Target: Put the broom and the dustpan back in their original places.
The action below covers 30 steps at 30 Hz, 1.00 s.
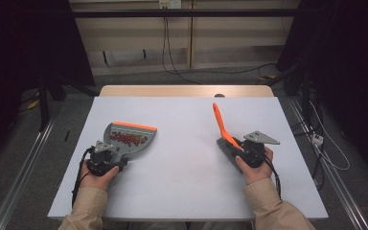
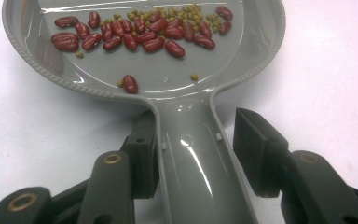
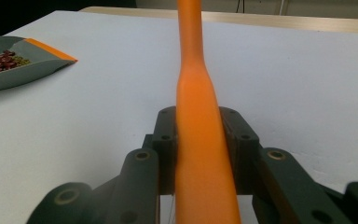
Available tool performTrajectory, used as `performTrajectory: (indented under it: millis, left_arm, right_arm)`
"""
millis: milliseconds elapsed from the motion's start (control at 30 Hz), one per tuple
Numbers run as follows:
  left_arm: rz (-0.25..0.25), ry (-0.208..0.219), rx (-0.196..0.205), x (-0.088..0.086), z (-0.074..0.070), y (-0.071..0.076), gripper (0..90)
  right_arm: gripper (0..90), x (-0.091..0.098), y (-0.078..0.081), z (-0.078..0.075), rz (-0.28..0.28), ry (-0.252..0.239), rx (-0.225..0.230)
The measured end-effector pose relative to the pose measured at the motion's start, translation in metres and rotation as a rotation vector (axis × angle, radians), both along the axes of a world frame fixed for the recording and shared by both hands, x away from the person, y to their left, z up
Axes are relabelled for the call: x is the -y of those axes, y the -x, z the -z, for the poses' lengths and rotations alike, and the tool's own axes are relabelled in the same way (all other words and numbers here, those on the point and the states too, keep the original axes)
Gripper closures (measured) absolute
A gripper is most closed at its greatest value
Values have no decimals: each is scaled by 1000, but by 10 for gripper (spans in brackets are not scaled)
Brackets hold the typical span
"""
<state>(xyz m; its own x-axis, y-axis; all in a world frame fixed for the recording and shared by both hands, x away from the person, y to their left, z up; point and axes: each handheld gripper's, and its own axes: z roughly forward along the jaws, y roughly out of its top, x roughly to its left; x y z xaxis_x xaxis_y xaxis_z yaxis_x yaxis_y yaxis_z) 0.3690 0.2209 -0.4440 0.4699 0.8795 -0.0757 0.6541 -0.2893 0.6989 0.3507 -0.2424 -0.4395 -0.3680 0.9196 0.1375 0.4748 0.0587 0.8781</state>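
here no writing reads; left gripper released around the dustpan handle, right gripper clenched on the orange brush

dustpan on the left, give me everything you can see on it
The grey dustpan looks like glossy moulded plastic: a rounded tray with a ribbed rim, an orange strip along its flat front edge, and a straight handle. It lies flat on the white table, left of centre. Red kidney beans and small green beans sit inside. The left tongs straddle the handle, one pad clearly apart.
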Motion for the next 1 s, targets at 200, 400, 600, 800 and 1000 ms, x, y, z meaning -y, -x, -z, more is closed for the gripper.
performTrajectory:
  millis: [200,400,600,800,1000]
  left_arm:
    - [-21,-1,3,-2,-1,0,566]
    - [-86,37,33,-6,-3,-3,624]
    - [-127,37,46,-3,-1,-6,625]
    - [-88,28,29,1,2,-3,601]
    - [-58,35,26,3,1,0,519]
  right_arm:
    - [704,1,1,0,1,-5,-1]
    - [705,-1,0,-1,2,-5,-1]
    - [705,-2,0,-1,0,2,1]
    - [704,0,0,-1,4,-2,0]
    - [696,4,2,0,41,-7,1]
